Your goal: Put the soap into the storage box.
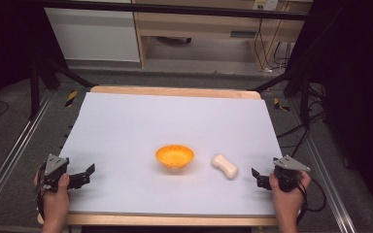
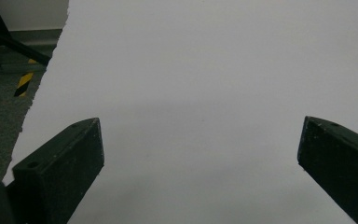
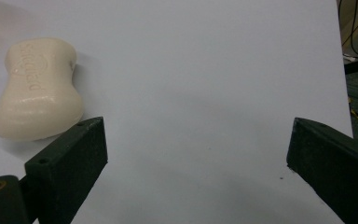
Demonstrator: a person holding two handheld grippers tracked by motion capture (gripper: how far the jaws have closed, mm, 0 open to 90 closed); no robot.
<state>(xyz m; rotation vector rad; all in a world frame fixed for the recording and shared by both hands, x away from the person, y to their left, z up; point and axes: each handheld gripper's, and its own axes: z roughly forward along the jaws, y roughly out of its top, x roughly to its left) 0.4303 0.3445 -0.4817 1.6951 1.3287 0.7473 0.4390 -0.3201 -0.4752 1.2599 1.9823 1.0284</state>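
Observation:
An orange bowl point(image 1: 175, 157) sits upright near the middle of the white table sheet point(image 1: 175, 121). To its right lies a cream bar of soap point(image 1: 225, 166), which the right gripper view shows at upper left point(image 3: 37, 91), beside that gripper's left jaw. My right gripper point(image 1: 258, 177) rests at the sheet's right front edge, open, with only bare sheet between its jaws point(image 3: 198, 154). At the left front edge my left gripper point(image 1: 84, 174) is open too, its jaws wide apart over bare sheet point(image 2: 200, 149).
The sheet covers a wooden table point(image 1: 175, 91) with metal rails along both sides. Grey floor and yellow-black tape point(image 2: 24, 83) lie past the sheet's left edge. Cables point(image 1: 315, 121) trail on the floor at the right. Cabinets stand beyond the far edge.

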